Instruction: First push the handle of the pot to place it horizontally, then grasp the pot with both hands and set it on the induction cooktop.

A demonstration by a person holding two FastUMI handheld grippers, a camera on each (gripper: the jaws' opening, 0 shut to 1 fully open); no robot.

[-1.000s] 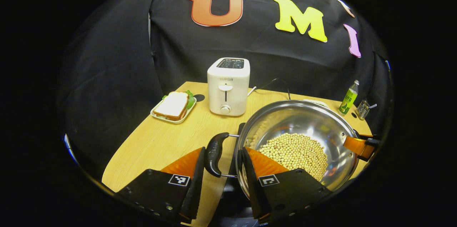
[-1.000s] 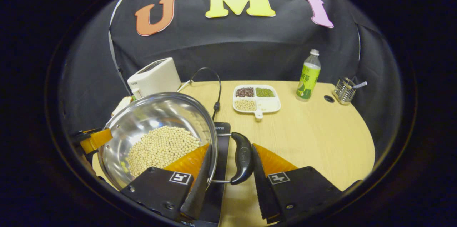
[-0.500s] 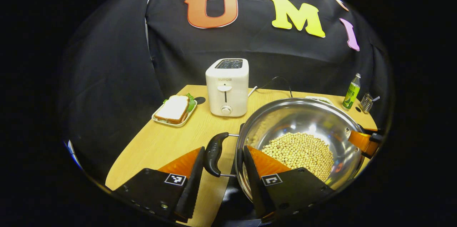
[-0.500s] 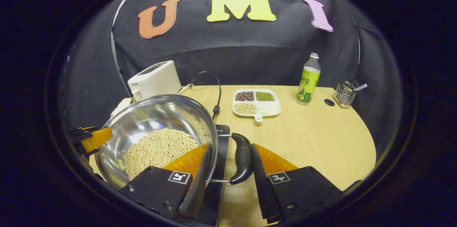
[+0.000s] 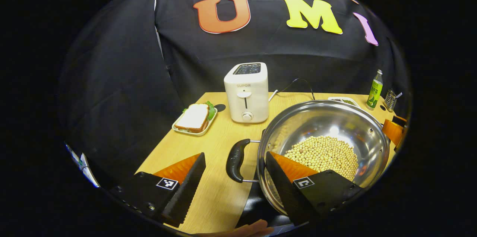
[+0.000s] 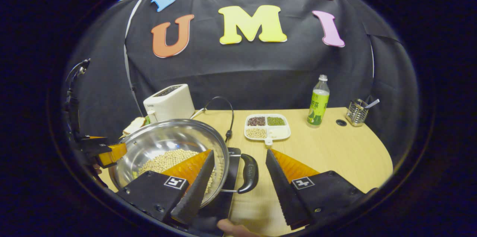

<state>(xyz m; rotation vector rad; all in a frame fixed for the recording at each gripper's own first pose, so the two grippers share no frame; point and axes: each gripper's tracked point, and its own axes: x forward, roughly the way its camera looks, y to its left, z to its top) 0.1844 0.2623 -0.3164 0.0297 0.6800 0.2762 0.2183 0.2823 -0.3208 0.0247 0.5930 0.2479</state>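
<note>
On the table (image 5: 175, 147), the pot (image 5: 328, 125) holds soybeans (image 5: 322, 155).

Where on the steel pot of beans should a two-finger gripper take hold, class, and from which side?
Grip the pot by its two black loop handles, one gripper from each side. They jut out from the rim on wire arms, leaving a gap for a finger. The wall is round and smooth, so fingers would likely slip there.

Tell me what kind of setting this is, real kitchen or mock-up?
Looks like a staged kitchen tabletop in a recording booth, not a real kitchen: a toaster, a steel pot of beans on an induction cooktop, all on one wooden table backed by black cloth.
</note>
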